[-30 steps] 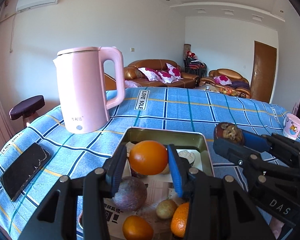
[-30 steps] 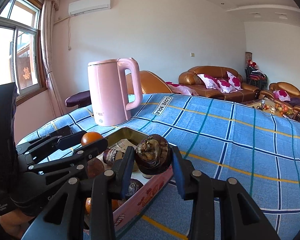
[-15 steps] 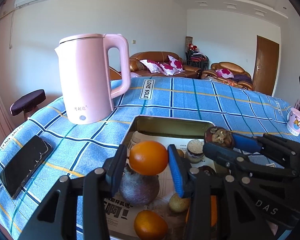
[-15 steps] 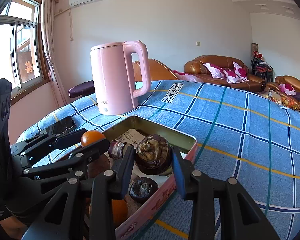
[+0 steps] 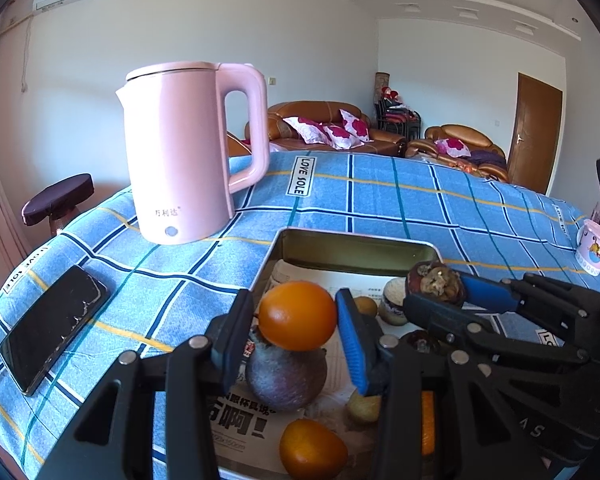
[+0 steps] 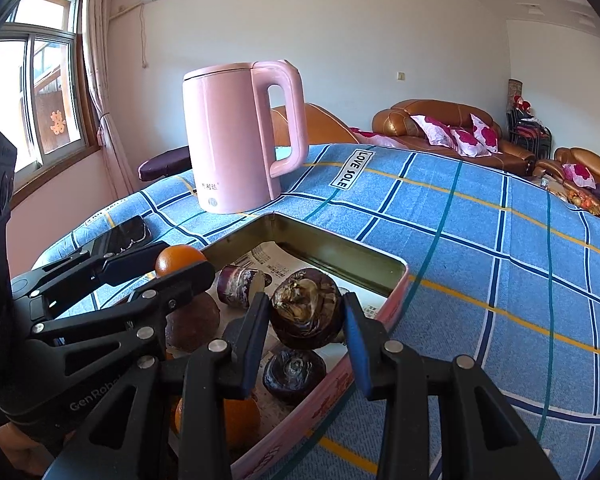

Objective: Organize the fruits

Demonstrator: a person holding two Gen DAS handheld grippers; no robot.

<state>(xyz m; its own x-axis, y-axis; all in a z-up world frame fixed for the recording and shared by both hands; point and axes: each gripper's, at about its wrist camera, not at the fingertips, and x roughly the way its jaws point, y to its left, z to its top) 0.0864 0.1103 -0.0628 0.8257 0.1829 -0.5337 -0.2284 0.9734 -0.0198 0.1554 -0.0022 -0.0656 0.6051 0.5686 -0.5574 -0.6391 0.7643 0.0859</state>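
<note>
Both grippers were hanging over the tin tray (image 5: 352,250) with fruit pinched in them, so it looked like drop-off time. The left gripper (image 5: 296,320) was clamped on an orange (image 5: 297,315), the right gripper (image 6: 306,316) on a dark mangosteen (image 6: 306,314), each held above the newspaper lining (image 5: 340,280) where other fruit sat.

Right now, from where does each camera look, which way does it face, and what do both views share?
Left wrist: sits on the left gripper, facing the pink electric kettle across the blue checked cloth; its fingers clamp a round orange fruit.
Right wrist: sits on the right gripper, facing likewise; its fingers clamp a dark brown shrivelled fruit.
Shared: kettle, rectangular metal tin, each other's gripper.
</note>
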